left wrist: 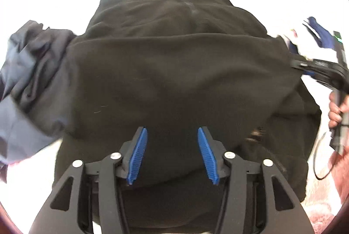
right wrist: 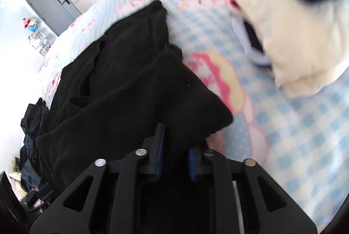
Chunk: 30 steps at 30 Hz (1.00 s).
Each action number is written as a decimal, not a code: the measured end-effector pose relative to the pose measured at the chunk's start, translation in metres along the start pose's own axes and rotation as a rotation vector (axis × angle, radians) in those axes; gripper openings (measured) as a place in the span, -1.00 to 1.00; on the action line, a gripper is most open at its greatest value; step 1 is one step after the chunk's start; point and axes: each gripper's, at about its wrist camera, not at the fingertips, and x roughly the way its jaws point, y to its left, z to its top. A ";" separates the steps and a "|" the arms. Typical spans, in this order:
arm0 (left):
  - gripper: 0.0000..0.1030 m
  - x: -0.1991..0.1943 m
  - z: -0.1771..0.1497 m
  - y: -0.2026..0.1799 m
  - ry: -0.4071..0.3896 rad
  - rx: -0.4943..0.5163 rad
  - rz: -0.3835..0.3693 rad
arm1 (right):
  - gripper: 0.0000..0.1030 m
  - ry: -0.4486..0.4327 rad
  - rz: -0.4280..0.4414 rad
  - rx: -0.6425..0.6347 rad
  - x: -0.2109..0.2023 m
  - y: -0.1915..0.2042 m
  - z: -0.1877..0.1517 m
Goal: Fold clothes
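Your left gripper [left wrist: 172, 153] hovers with jaws spread and empty over the near edge of the black garment [left wrist: 174, 72], which lies half-folded across the bed [right wrist: 283, 125] beside a grey garment [left wrist: 28, 72] at its left. Your right gripper [right wrist: 174, 159] pinches the garment's right edge. Judged step: mid-fold; next, grip the near-left hem and carry both edges over evenly.

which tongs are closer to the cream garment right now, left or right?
Right. The right tongs are shut on the black garment's edge, with the cream garment just across the checked sheet. The left tongs hang open over the black garment's middle, farther off.
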 end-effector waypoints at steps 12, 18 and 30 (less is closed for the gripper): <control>0.06 -0.012 -0.016 0.065 -0.036 -0.231 -0.215 | -0.80 -0.040 0.035 -0.169 -0.016 0.054 0.015; 0.07 -0.007 -0.005 0.060 -0.101 -0.354 -0.425 | -0.80 -0.058 0.244 -0.405 -0.034 0.163 0.001; 0.26 0.014 0.010 0.036 -0.008 -0.426 -0.629 | -0.21 0.180 0.410 -0.456 -0.007 0.179 -0.057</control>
